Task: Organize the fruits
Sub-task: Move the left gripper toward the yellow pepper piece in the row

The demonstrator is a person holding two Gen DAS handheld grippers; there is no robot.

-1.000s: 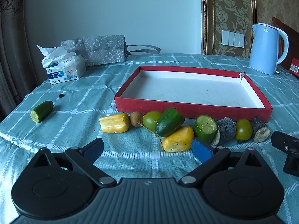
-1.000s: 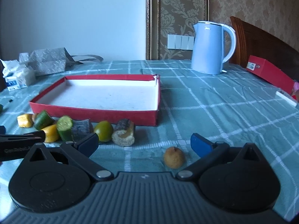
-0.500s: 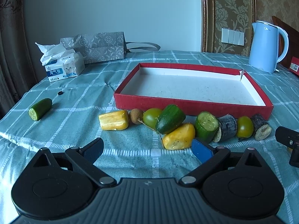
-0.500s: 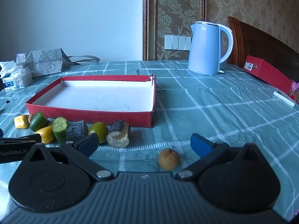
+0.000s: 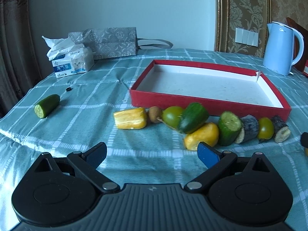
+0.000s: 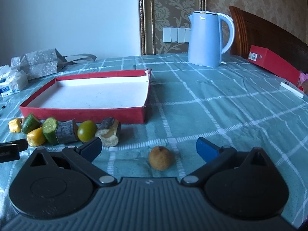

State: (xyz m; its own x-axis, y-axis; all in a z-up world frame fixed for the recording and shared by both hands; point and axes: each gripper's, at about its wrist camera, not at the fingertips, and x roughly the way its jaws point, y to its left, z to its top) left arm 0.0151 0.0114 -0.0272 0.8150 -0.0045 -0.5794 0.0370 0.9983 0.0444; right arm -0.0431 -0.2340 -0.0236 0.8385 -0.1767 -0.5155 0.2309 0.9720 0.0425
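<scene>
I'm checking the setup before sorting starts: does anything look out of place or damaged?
Yes. One cucumber piece lies alone, left of the row along the red tray; a small brown fruit sits apart between the right gripper's open fingers. The tray's far corner looks torn.

Cut green cucumber chunks (image 5: 193, 120), yellow pieces (image 5: 130, 118) and round green fruits (image 5: 171, 116) are lying in a row beside the empty red flat box (image 5: 209, 106). A small brown round fruit (image 6: 161, 158) is sitting alone.

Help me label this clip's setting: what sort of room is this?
Probably a home dining room or bedroom, not a lab: a table under a checked cloth, patterned wallpaper with wall switches, an electric kettle and a tissue pack.
</scene>
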